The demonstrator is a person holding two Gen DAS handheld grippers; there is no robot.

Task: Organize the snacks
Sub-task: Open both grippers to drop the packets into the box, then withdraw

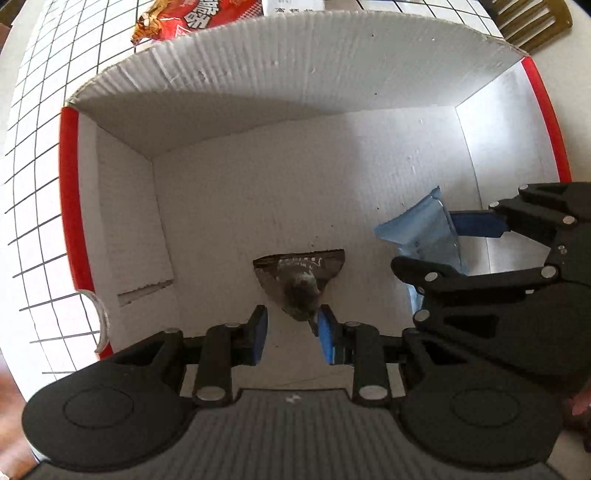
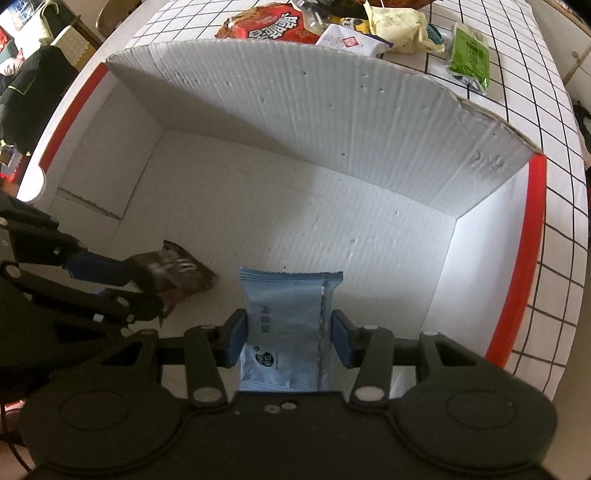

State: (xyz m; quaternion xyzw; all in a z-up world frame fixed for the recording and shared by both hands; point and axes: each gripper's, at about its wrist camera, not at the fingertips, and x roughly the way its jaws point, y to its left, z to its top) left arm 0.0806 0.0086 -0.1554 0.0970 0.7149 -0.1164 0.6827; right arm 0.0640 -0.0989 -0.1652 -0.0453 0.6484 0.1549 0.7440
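With both grippers low inside the white cardboard box point(image 2: 332, 122), the right gripper point(image 2: 288, 338), clamping the blue snack packet point(image 2: 284, 332), should spread its jaws only near the floor, as the left gripper point(image 1: 291, 332) stands parted, the dark snack packet point(image 1: 299, 280) loose on the floor.

Count of items on inspection. One cardboard box point(image 2: 280, 110), white inside with red rim edges. Inside the box: two snack packets, being one dark brown packet point(image 2: 181, 273) and one light blue packet point(image 2: 284, 332). Two grippers are present, the left gripper point(image 1: 293, 334) and the right gripper point(image 2: 288, 341).

On the grid-patterned tablecloth point(image 2: 535, 206) beyond the box: one red packet point(image 2: 266, 27), one white packet point(image 2: 351, 40), one pale yellow bag point(image 2: 402, 33) and one green packet point(image 2: 469, 55). Further wrappers lie behind these at the top edge; their number cannot be determined.
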